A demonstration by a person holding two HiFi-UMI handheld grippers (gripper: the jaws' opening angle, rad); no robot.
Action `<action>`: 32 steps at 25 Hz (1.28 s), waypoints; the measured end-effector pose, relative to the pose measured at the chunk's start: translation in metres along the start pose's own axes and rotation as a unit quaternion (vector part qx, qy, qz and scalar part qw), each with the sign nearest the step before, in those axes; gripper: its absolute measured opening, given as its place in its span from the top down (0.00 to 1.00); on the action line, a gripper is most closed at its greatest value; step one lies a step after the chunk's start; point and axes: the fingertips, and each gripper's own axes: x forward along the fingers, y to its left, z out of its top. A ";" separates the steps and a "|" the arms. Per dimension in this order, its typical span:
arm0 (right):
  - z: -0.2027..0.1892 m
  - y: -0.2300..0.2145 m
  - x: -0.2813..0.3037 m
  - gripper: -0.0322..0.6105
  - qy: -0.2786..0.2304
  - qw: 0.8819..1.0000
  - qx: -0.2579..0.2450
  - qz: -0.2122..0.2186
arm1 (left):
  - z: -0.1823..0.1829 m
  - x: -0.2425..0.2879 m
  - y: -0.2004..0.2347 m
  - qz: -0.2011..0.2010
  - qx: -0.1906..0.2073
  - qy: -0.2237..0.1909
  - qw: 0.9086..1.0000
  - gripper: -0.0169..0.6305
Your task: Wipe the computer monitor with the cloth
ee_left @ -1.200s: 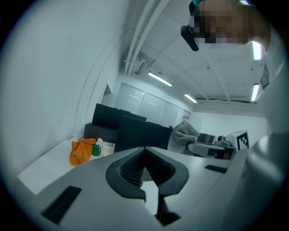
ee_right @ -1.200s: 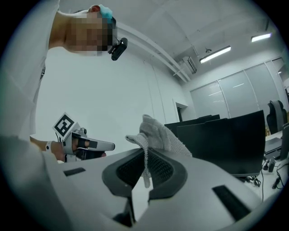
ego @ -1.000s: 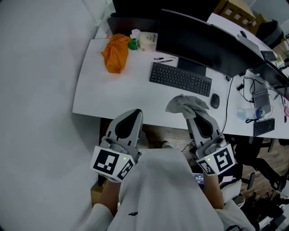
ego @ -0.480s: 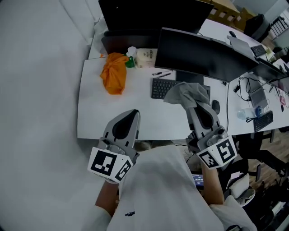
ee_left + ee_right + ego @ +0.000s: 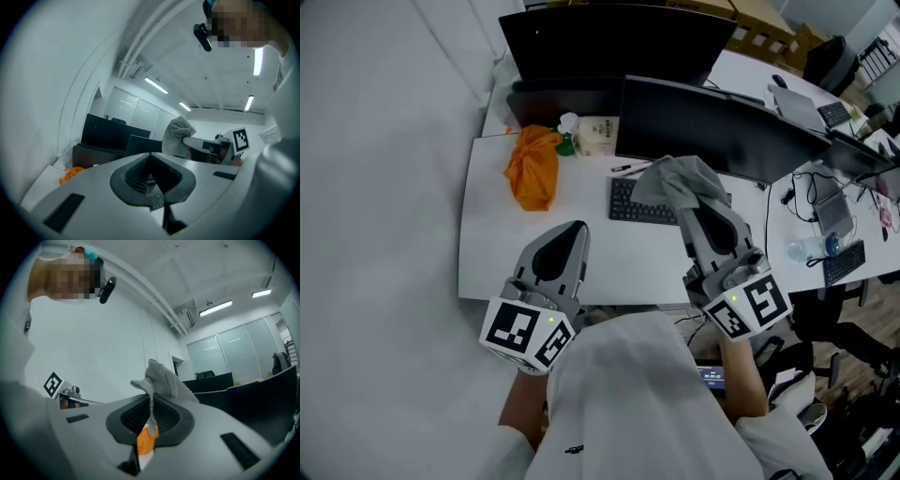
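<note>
The black computer monitor (image 5: pixel 712 122) stands on the white desk (image 5: pixel 487 244), its screen facing me. My right gripper (image 5: pixel 698 202) is shut on a grey cloth (image 5: pixel 678 181), held up over the keyboard (image 5: pixel 633 202) just in front of the monitor's lower edge. In the right gripper view the cloth (image 5: pixel 161 379) bunches up above the shut jaws, and the monitor (image 5: pixel 262 399) shows dark at the right. My left gripper (image 5: pixel 572 232) hovers over the desk's near edge, shut with nothing in it. From the left gripper view the cloth (image 5: pixel 178 138) hangs beside the monitor (image 5: pixel 140 144).
A second, larger dark screen (image 5: pixel 609 42) stands behind the monitor. An orange bundle (image 5: pixel 532 167), a green-capped bottle (image 5: pixel 568 139) and a small box (image 5: pixel 598 136) sit at the desk's back left. Pens (image 5: pixel 628 167) lie by the keyboard. Cables and a water bottle (image 5: pixel 811 248) crowd the right.
My right gripper has carried the cloth up off the desk and forward over the keyboard, close to the monitor. The left gripper has stayed near the desk's front edge.
</note>
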 end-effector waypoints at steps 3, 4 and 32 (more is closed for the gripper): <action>0.012 -0.011 0.016 0.92 0.000 0.999 -0.041 -0.016 | 0.015 0.010 0.004 -0.005 -0.001 -0.006 1.000 0.95; 0.018 -0.015 0.022 0.92 -0.002 0.998 -0.058 -0.021 | 0.022 0.013 0.006 -0.003 -0.001 -0.010 1.000 0.95; 0.018 -0.134 0.204 0.92 0.082 0.987 -0.113 -0.076 | 0.071 0.137 0.056 -0.022 0.057 0.005 0.998 0.95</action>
